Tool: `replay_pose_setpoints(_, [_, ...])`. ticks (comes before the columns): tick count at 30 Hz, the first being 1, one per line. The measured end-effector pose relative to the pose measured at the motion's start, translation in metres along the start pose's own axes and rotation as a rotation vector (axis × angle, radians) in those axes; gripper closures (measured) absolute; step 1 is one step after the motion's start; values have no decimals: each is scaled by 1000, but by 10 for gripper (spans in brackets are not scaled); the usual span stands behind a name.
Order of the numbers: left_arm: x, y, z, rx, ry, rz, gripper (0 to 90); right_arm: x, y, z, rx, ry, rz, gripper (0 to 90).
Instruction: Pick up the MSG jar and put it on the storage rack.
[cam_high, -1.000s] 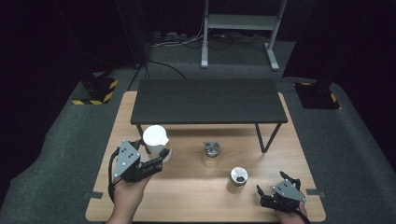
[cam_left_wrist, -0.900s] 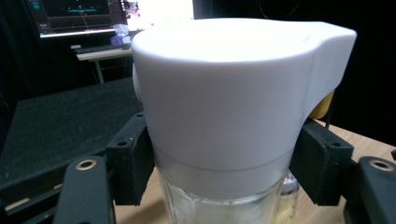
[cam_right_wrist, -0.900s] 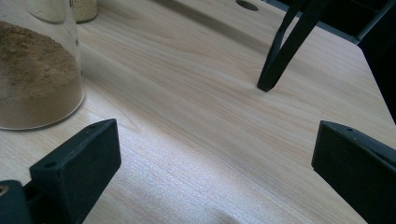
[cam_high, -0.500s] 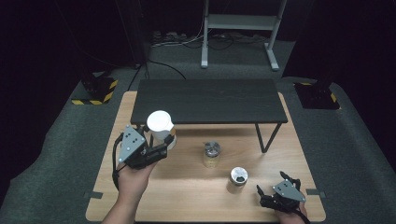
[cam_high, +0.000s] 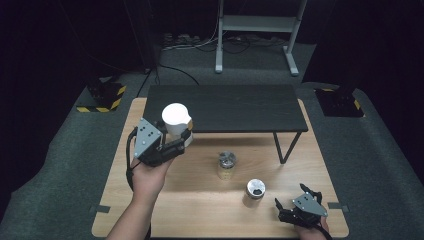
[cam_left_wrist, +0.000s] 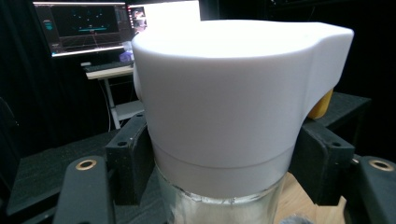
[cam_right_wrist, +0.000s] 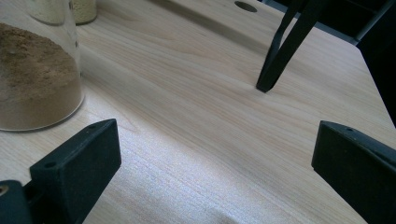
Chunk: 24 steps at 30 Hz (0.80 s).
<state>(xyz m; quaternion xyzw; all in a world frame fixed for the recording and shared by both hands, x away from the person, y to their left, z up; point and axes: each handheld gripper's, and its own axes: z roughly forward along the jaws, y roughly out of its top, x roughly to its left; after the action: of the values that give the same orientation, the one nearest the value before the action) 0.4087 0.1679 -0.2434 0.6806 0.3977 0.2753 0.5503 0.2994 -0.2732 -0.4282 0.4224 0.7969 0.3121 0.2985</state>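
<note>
Squarely between its two black jaws, the left gripper (cam_high: 172, 145) is clasping a white-capped glass jar (cam_left_wrist: 219, 126), the pads pressing at the cap's lower edge on both sides. It is holding the jar in the air over the wooden table (cam_high: 200, 210), by the black shelf's (cam_high: 230, 107) front corner. Meanwhile the right gripper (cam_right_wrist: 210, 172) is resting low on the table, jaws gaping wide, beside a jar of brown powder (cam_right_wrist: 35, 74).

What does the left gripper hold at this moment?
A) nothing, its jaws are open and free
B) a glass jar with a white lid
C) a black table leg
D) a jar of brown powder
B: in the left gripper view, the left gripper has its jaws pressed on both sides of the glass jar with a white lid.
</note>
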Motion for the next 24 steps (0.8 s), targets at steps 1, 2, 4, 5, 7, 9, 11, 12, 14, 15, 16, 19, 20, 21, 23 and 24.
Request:
replay_pose_setpoints(1, [0, 0, 0, 0, 0, 0, 305, 0, 0, 0, 0, 0, 0, 8])
replay_pose_setpoints(2, [1, 1, 2, 4, 1, 3, 305, 0, 0, 0, 0, 0, 0, 8])
replay_pose_setpoints(4, [3, 3, 9, 7, 7, 0, 305, 0, 0, 0, -2, -1, 0, 8])
replay_pose_setpoints(5, [3, 3, 9, 7, 7, 0, 305, 0, 0, 0, -2, -1, 0, 8])
replay_pose_setpoints(7, [4, 5, 13, 8, 11, 0, 305, 0, 0, 0, -3, -1, 1, 8])
replay_pose_setpoints(9, [4, 6, 16, 8, 13, 3, 305, -1, 0, 0, -3, -1, 2, 8])
replay_pose_setpoints(11, [5, 8, 21, 8, 14, 1, 305, -1, 0, 0, -4, -1, 3, 8])
replay_pose_setpoints(12, [5, 8, 23, 9, 17, 3, 305, -1, 0, 0, -5, 0, 3, 8])
replay_pose_setpoints(14, [6, 9, 26, 9, 26, 0, 305, -1, 0, 0, -5, 0, 3, 8])
replay_pose_setpoints(15, [6, 10, 28, 7, 29, -5, 305, -1, 0, 0, -5, 0, 3, 8])
replay_pose_setpoints(16, [6, 11, 33, 7, 31, -4, 305, 0, 0, 0, -4, -1, 2, 8])
replay_pose_setpoints(19, [6, 12, 37, 9, 33, 3, 305, 0, 0, 0, -5, 0, 1, 8])
replay_pose_setpoints(20, [5, 13, 41, 11, 38, 10, 305, 0, 0, 0, -5, 0, 0, 8])
replay_pose_setpoints(21, [5, 14, 43, 11, 41, 10, 305, 0, 0, 0, -4, -1, 0, 8])
replay_pose_setpoints(23, [4, 14, 45, 9, 41, 8, 305, 0, 0, 0, -5, -1, -6, 8])
replay_pose_setpoints(24, [4, 15, 49, 10, 41, 8, 305, 0, 0, 0, -5, 0, -9, 8])
